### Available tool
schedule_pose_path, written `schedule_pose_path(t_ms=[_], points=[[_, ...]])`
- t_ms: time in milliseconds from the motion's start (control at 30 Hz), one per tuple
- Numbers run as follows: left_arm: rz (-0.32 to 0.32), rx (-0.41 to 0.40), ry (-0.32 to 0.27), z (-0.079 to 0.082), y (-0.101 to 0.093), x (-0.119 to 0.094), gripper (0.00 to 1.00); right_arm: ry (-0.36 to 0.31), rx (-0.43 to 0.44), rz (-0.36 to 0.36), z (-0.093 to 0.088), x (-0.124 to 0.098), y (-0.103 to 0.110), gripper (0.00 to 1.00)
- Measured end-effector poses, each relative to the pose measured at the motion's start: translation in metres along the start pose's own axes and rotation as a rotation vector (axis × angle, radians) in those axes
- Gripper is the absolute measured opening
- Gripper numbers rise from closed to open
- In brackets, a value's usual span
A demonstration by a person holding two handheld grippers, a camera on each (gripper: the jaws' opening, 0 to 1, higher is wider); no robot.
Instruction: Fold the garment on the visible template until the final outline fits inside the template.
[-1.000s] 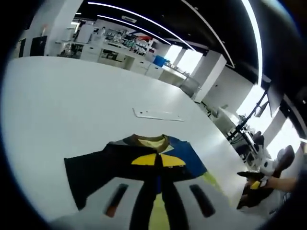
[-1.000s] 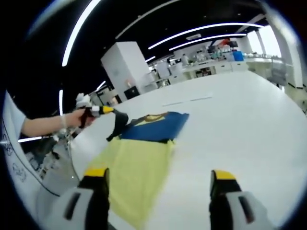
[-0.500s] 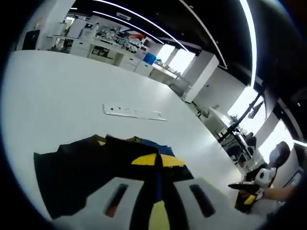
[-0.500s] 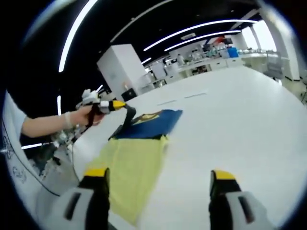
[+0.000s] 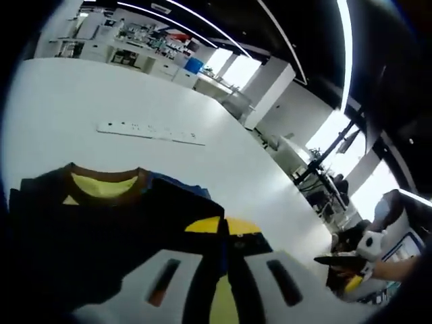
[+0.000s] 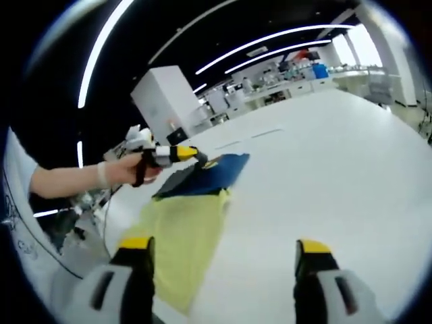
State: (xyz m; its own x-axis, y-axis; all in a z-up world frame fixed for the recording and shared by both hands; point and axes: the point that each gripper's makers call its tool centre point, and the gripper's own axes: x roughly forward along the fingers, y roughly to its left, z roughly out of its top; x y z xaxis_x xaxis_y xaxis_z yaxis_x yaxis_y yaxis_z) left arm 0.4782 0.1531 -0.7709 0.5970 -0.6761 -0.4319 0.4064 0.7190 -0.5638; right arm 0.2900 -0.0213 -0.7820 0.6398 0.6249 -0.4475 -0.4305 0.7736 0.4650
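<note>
The fold looks barely begun: the left gripper clamps its fingers on a dark sleeve of the garment, which lies long on the desk, while the right gripper hangs with fingers apart.

A broad white table stretches toward distant lab benches under long ceiling light strips on a dark ceiling. Bright windows glow beyond a white pillar; a tall white cabinet stands at the table's far edge.
</note>
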Motion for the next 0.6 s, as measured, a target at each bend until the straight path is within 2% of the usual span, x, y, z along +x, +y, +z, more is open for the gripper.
schedule_pose_path(t_ms=[167, 300, 433, 600], points=[[-0.018, 0.0, 0.048, -0.024, -0.006, 0.011, 0.0, -0.001, 0.013, -0.004, -0.003, 0.0, -0.002, 0.86], [-0.008, 0.007, 0.084, -0.039, -0.007, 0.019, 0.0, 0.003, 0.02, -0.005, -0.006, 0.0, -0.003, 0.86], [-0.002, 0.041, 0.12, -0.048, -0.005, 0.026, 0.0, 0.001, 0.026, -0.006, -0.007, -0.001, -0.003, 0.86], [0.01, 0.047, 0.13, -0.052, -0.001, 0.03, 0.0, -0.002, 0.036, -0.011, -0.008, -0.002, -0.005, 0.86]])
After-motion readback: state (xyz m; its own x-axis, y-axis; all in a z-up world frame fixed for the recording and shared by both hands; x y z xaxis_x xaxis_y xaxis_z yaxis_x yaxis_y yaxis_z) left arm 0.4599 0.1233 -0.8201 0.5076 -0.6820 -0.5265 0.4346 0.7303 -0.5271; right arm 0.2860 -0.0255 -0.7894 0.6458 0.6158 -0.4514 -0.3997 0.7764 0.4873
